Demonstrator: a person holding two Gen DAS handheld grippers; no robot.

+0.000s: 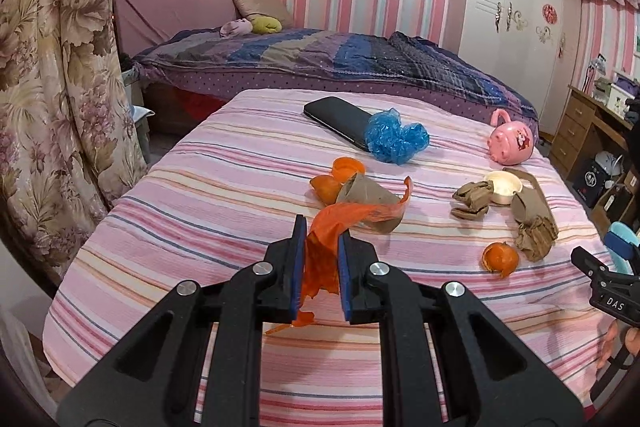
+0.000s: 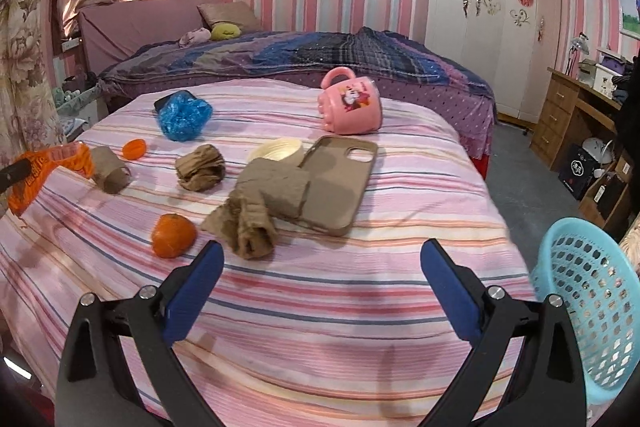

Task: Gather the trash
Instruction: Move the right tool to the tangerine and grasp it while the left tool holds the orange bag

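orange wrapper (image 1: pixel 320 255) pinched; cardboard tube (image 1: pixel 370 205) just beyond.

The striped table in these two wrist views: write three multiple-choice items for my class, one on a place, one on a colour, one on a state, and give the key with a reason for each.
1. Where is the basket?
A. beside the table's right edge
B. on the bed
C. on the desk

2. What colour is the crumpled bag lying against the phone?
A. green
B. blue
C. white

3. What is the left gripper doing?
A. open, holding nothing
B. shut on the mug
C. shut on the orange wrapper

Key:
1 A, the basket stands off the striped table, at the right.
2 B, it is blue plastic.
3 C, the wrapper is pinched between the pads; the right gripper is open.
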